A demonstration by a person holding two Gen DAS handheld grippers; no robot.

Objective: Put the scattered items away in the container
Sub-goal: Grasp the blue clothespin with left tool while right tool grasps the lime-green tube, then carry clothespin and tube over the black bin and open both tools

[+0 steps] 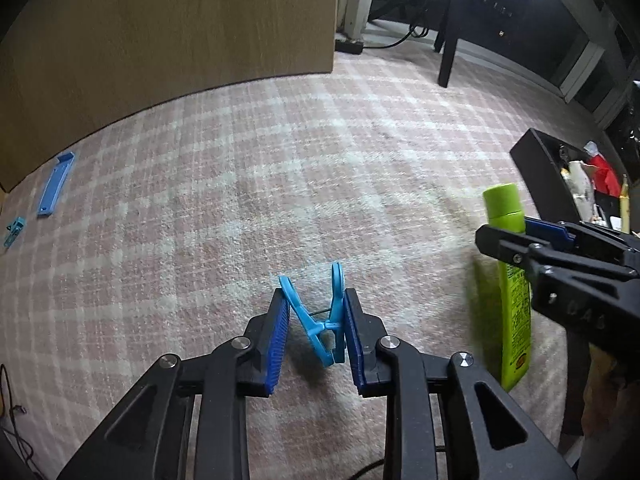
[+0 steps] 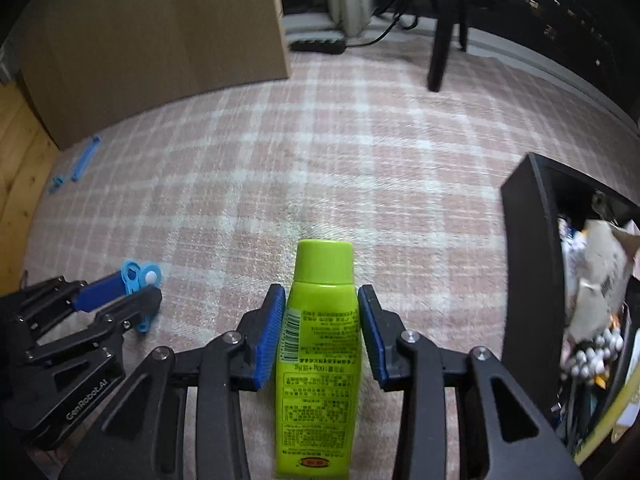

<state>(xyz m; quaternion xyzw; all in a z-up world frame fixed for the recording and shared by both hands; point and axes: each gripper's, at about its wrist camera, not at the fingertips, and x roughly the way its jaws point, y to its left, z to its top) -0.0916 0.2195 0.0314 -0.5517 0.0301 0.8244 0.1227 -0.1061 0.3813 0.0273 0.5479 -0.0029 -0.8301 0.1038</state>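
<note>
My left gripper (image 1: pixel 316 308) is shut on a light blue clothes peg (image 1: pixel 326 322), held above the pink checked carpet. It also shows in the right wrist view (image 2: pixel 140 292) at the left with the peg (image 2: pixel 140 276). My right gripper (image 2: pixel 322 304) is shut on a lime green tube (image 2: pixel 318 352), cap pointing forward. The tube (image 1: pixel 510 264) shows at the right of the left wrist view, gripped by the right gripper (image 1: pixel 504 236). The black container (image 2: pixel 528 264) stands at the right, holding several items; it also shows in the left wrist view (image 1: pixel 536 168).
A blue flat strip (image 1: pixel 56 182) and a small teal clip (image 1: pixel 14 232) lie on the carpet at far left, near a wooden cabinet (image 1: pixel 180 36). A black table leg (image 1: pixel 448 40), a power strip (image 2: pixel 318 45) and cables stand at the back.
</note>
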